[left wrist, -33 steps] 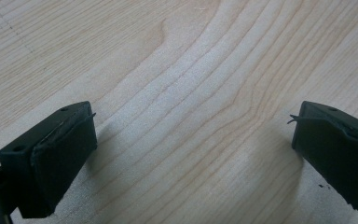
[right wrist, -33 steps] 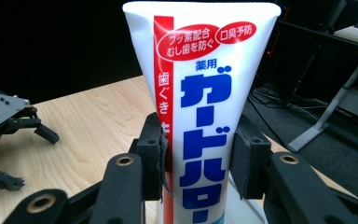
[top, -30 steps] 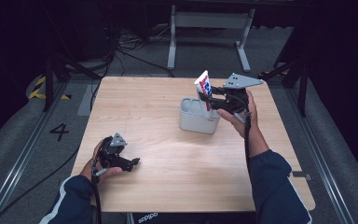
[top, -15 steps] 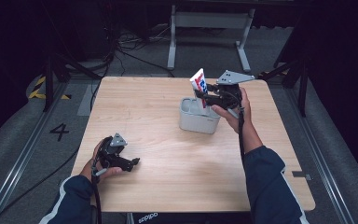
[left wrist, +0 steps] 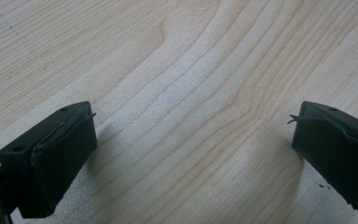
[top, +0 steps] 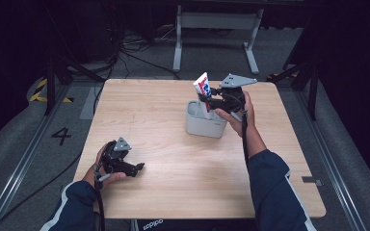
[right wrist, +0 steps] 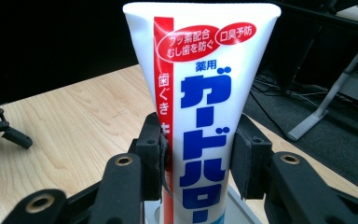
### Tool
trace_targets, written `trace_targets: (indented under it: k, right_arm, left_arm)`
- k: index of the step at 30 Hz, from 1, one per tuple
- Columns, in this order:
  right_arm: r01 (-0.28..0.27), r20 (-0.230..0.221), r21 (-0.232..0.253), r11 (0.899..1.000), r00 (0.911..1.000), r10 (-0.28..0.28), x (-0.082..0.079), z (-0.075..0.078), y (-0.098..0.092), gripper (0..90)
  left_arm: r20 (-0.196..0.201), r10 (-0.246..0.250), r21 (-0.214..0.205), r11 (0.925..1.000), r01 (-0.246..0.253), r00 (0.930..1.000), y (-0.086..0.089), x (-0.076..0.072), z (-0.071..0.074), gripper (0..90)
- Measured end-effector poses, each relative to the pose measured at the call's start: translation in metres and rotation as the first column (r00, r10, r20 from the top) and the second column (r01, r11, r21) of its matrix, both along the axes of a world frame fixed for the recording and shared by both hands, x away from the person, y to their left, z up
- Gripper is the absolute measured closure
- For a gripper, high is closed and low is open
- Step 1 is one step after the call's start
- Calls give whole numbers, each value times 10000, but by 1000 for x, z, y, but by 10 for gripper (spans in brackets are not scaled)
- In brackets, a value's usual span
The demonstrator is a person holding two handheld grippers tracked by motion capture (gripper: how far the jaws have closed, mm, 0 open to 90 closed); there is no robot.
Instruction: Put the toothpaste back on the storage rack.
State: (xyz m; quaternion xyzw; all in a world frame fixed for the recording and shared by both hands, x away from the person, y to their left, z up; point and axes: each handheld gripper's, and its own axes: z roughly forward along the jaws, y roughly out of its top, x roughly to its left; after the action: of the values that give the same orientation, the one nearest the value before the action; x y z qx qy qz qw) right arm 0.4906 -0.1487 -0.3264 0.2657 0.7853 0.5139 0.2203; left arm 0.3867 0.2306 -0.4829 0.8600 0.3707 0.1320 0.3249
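**Toothpaste tube carried lower over the bin**

Right tool (right wrist: 196, 154) clamps the toothpaste tube (top: 203, 88), upright, crimped end up. Versus a second ago it has shifted left, its foot dipping into the grey bin (top: 203, 126) mid-surface (top: 164, 173); probably being placed. Left tool (left wrist: 191, 149) idle, jaws spread, empty. Tube cap hidden.

A pale wooden surface (top: 164, 120) with visible grain stands on a grey floor. A light grey bin (top: 203, 124) sits on it toward the far right corner, well apart from the near edge.
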Motion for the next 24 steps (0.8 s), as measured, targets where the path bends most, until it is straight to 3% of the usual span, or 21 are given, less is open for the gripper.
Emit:
trace_targets:
  k: [24]
  right_arm:
    - [303,-244,-182,9994,9992,-308,9,-17,-8,611]
  left_arm:
    - [50,22,-42,10000,-22,10000,0,0,-1,1]
